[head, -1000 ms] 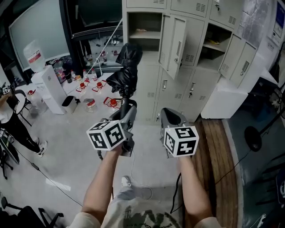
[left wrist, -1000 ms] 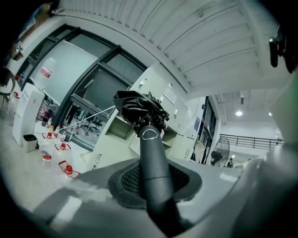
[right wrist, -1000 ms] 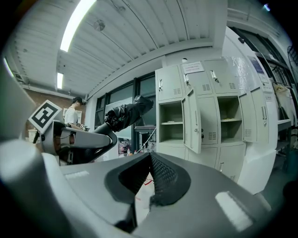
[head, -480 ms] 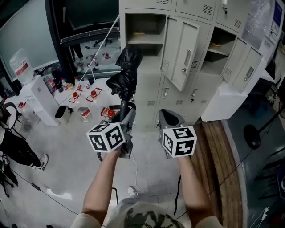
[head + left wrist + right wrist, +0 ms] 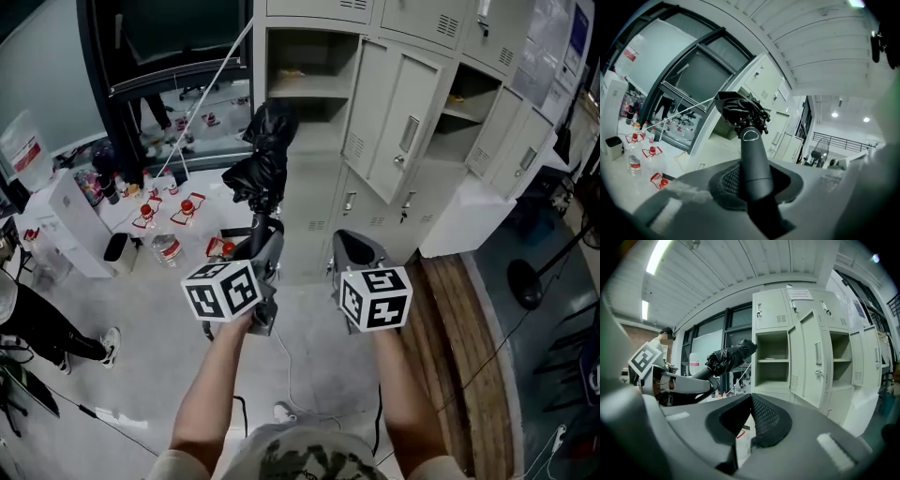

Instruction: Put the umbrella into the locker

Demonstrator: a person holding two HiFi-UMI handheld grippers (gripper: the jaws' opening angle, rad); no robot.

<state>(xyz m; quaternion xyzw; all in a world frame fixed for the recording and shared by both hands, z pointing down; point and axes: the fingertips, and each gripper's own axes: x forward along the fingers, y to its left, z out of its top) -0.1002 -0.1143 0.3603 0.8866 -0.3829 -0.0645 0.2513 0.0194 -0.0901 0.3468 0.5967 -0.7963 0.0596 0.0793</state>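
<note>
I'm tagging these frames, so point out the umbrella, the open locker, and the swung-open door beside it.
umbrella (image 5: 265, 159), head view, folded black canopy.
open locker (image 5: 305, 89), head view, inner shelf.
locker door (image 5: 420, 94), head view, panel above the handle.

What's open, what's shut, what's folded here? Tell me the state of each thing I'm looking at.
umbrella: folded, canopy bunched, not yet in any locker.
left gripper: shut on the umbrella's handle.
right gripper: shut, holding nothing.
middle locker: open, door swung outward.
right-hand locker: open, its door also swung out.
lower locker doors: shut.
</note>
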